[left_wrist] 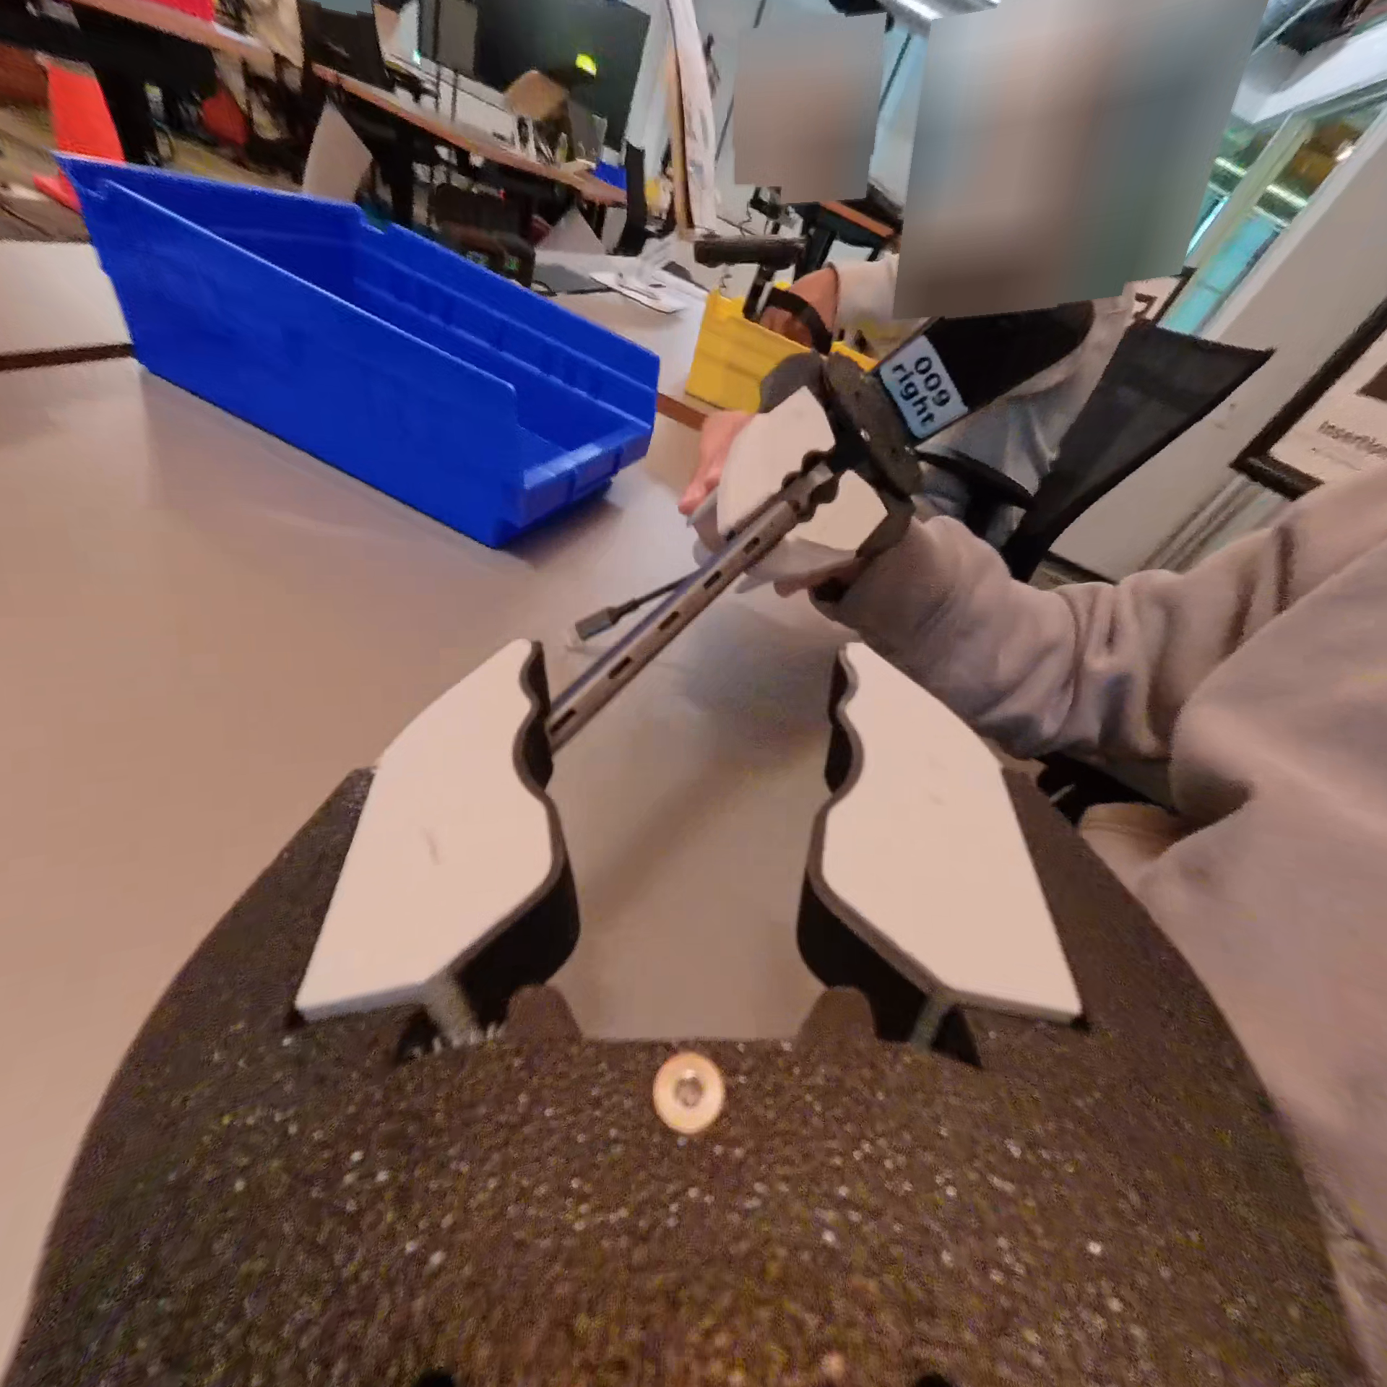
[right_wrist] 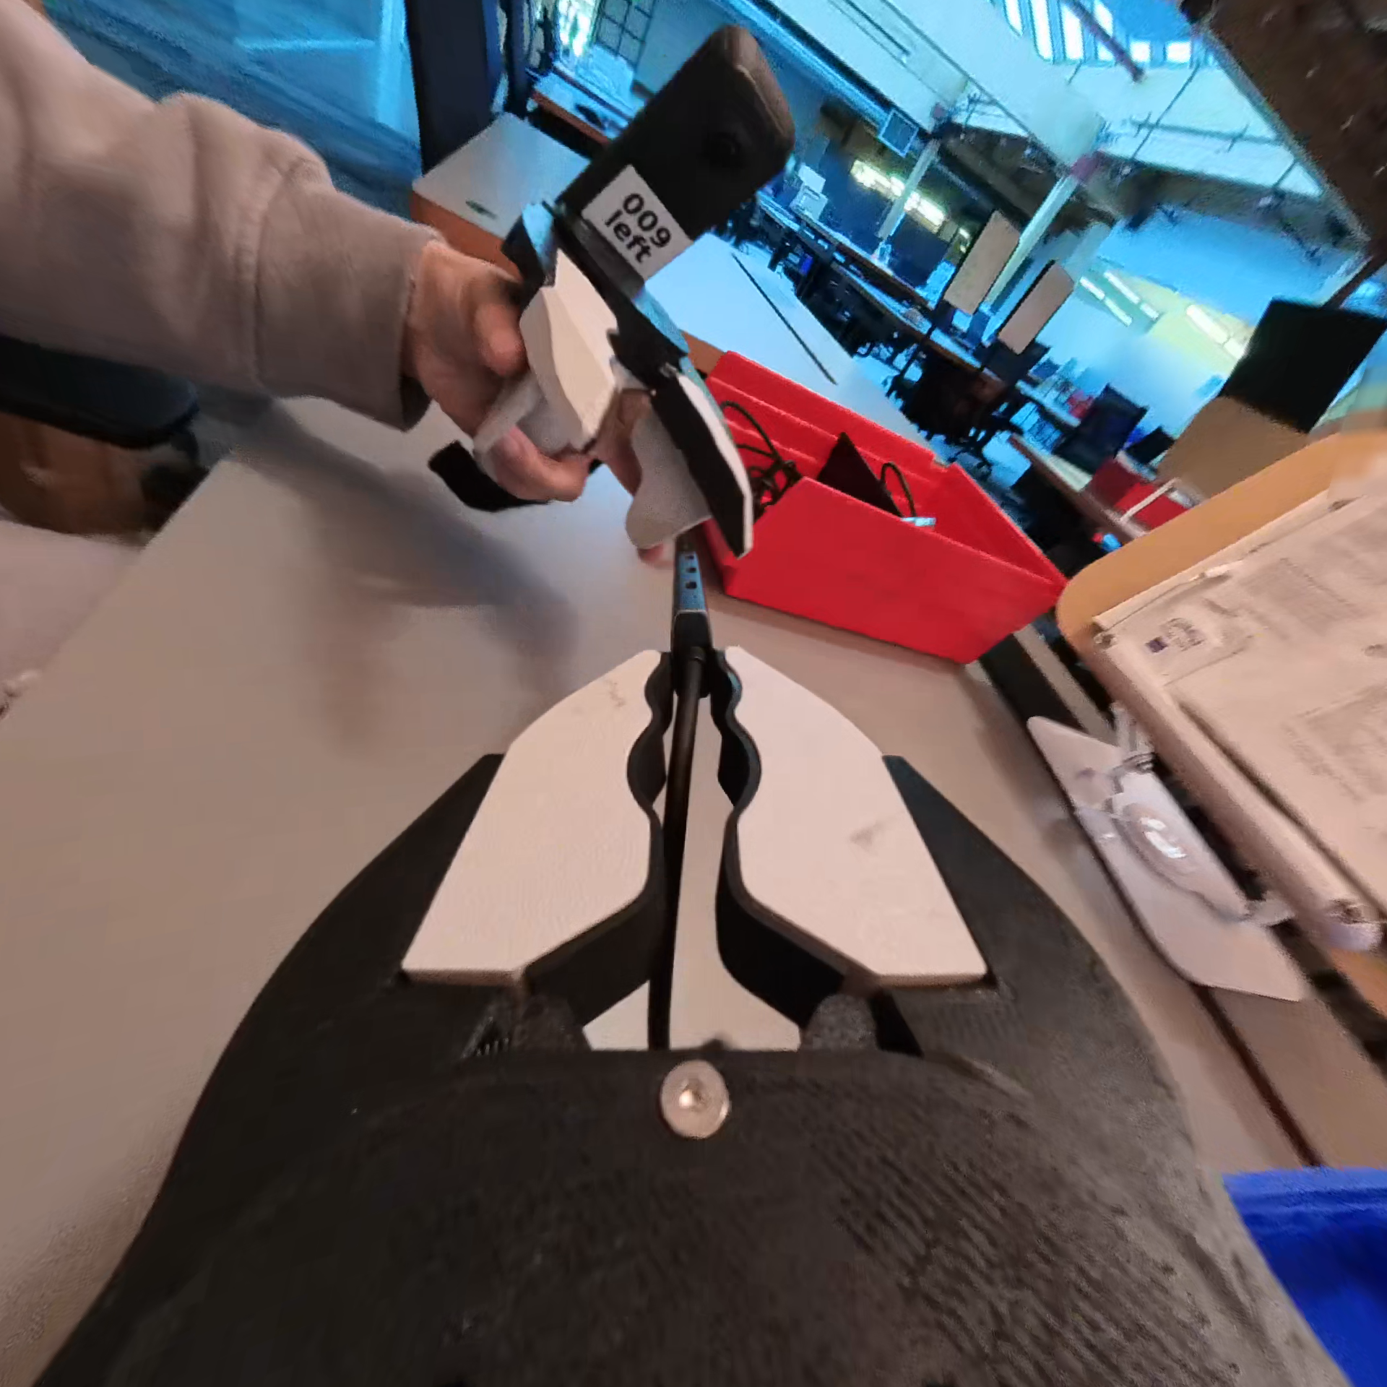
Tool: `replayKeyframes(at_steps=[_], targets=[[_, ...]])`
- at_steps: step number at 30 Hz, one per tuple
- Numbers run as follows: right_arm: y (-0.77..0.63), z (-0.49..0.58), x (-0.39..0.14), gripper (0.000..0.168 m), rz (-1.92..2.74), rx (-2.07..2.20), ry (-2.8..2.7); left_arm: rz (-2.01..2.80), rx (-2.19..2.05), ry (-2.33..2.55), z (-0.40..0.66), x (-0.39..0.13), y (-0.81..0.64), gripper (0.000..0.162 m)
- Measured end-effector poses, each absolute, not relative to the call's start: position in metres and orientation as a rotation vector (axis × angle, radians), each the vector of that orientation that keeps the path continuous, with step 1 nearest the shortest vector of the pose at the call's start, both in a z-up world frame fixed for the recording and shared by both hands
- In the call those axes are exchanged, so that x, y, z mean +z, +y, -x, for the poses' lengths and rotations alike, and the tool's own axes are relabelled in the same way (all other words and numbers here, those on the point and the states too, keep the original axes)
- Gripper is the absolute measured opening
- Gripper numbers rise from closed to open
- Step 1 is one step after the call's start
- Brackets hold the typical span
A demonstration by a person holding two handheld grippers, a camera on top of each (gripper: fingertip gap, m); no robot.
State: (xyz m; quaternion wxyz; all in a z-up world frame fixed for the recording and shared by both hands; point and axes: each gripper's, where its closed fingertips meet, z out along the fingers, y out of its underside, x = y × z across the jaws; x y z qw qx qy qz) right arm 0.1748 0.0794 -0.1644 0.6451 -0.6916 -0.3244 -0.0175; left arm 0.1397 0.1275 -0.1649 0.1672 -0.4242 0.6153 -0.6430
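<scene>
**Grey hub gripped by the right gripper, its far end at the open left fingers**

Left wrist view: The left gripper [left_wrist: 687,668] is seen with its two white-faced fingers [left_wrist: 458,818] spread wide apart, bare grey table [left_wrist: 225,675] showing between them. Nothing is clamped. A slim grey hub with a row of slots [left_wrist: 675,615] is slanted down from the upper right, its lower end lying against the inner edge of the left-hand finger; whether it truly touches cannot be told. The hub's upper end is clenched in the right gripper [left_wrist: 814,480], which is held by a hand in a beige sleeve [left_wrist: 1051,638]. A short black cable with a plug [left_wrist: 608,617] hangs free beside the hub. A blue bin [left_wrist: 360,353] stands on the table to the left, and a yellow bin [left_wrist: 732,353] is seen farther back.

Right wrist view: The right gripper [right_wrist: 692,668] is closed on the hub [right_wrist: 689,600] at the fingertips, and a black cable [right_wrist: 672,863] runs back between the two fingers. The hub's far end reaches up to the left gripper [right_wrist: 694,525], carried by a hand [right_wrist: 480,360]. A red bin [right_wrist: 863,555] holding cables stands just behind. Papers [right_wrist: 1276,675] lie on a surface at the right, and a blue edge [right_wrist: 1321,1276] shows at the lower right corner.
</scene>
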Motion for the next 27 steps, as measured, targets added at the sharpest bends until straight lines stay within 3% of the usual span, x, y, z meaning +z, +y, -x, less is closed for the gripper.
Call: replayKeyframes(at_steps=[2, 5, 7, 11, 12, 14, 16, 17, 20, 24, 25, 27], targets=[[0.075, -0.176, -0.159, 0.009, 1.502, -0.168, -0.818, 1.261, -1.994, 1.743, -0.133, -0.163, 0.122, 0.072], [0.071, -0.163, -0.157, 0.009, 1.462, -0.206, -0.924, 1.422, -2.193, 1.653, -0.134, -0.166, 0.125, 0.054], [0.070, -0.156, -0.152, 0.009, 1.436, -0.230, -0.951, 1.509, -2.132, 1.608, -0.139, -0.177, 0.136, 0.075], [0.061, -0.142, -0.134, 0.009, 1.358, -0.179, -0.968, 1.597, -2.188, 1.610, -0.135, -0.185, 0.135, 0.085], [0.059, -0.140, -0.132, 0.009, 1.350, -0.161, -0.974, 1.568, -2.326, 1.626, -0.128, -0.179, 0.127, 0.079], [0.058, -0.137, -0.132, 0.009, 1.343, -0.151, -0.982, 1.485, -2.605, 1.683, -0.112, -0.164, 0.110, 0.049], [0.058, -0.133, -0.133, 0.009, 1.337, -0.111, -0.990, 1.439, -2.701, 1.742, -0.105, -0.161, 0.099, 0.039], [0.058, -0.132, -0.133, 0.009, 1.330, -0.100, -0.982, 1.422, -2.707, 1.754, -0.104, -0.161, 0.097, 0.026], [0.058, -0.136, -0.133, 0.009, 1.336, -0.090, -0.958, 1.352, -2.748, 1.694, -0.107, -0.154, 0.098, 0.024], [0.056, -0.135, -0.141, 0.009, 1.366, -0.081, -1.001, 1.440, -2.808, 1.657, -0.112, -0.156, 0.098, 0.040], [0.057, -0.135, -0.142, 0.009, 1.371, -0.083, -1.003, 1.454, -2.791, 1.658, -0.114, -0.158, 0.098, 0.030], [0.058, -0.135, -0.142, 0.009, 1.367, -0.088, -0.997, 1.417, -2.747, 1.665, -0.115, -0.159, 0.099, 0.026]])
